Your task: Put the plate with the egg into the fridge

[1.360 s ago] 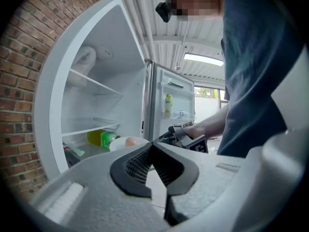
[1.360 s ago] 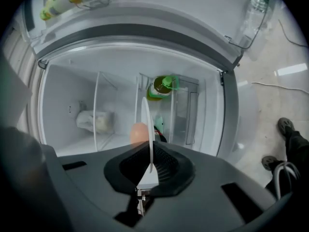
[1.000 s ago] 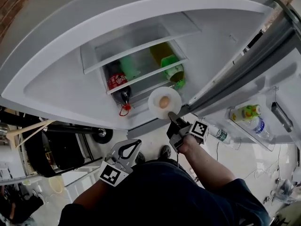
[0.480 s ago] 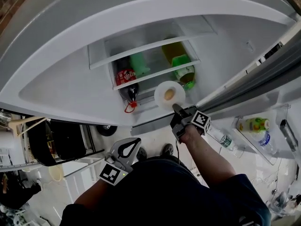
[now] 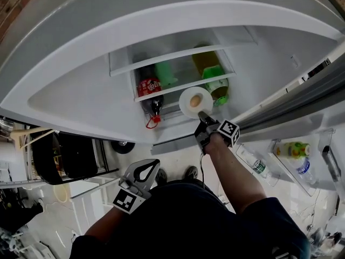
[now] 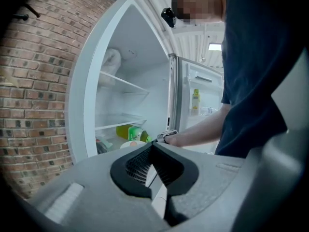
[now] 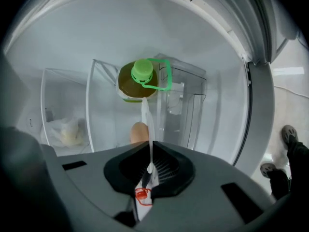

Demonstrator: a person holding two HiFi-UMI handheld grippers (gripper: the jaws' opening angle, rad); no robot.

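Plate (image 5: 195, 102) and egg (image 5: 196, 100) make a light but touchy load. The small white plate looks thin and stiff with a smooth, slippery rim. The egg sits loose on it, free to roll off and crack if the plate tips. The rim is the only place to take hold, and that is where the right tongs (image 7: 148, 166) have it, their pads clamped on the near edge so that the plate juts straight out ahead of the tips. A one-sided hold like that calls, I judge, for a slow and level carry. The egg rides just beyond the tips, to one side of the plate, which shows edge-on in the right gripper view. Plate and tongs are at the mouth of the open fridge (image 5: 81, 63), in front of a shelf. A bottle with a green cap (image 7: 142, 79) stands just past the plate's far rim, and a red-labelled dark bottle (image 5: 150, 88) sits off to the tongs' left. Whether the plate touches the shelf yet I cannot tell. The left tongs (image 5: 144, 171) are empty with their tips together, low by the person's body and well apart from the plate.
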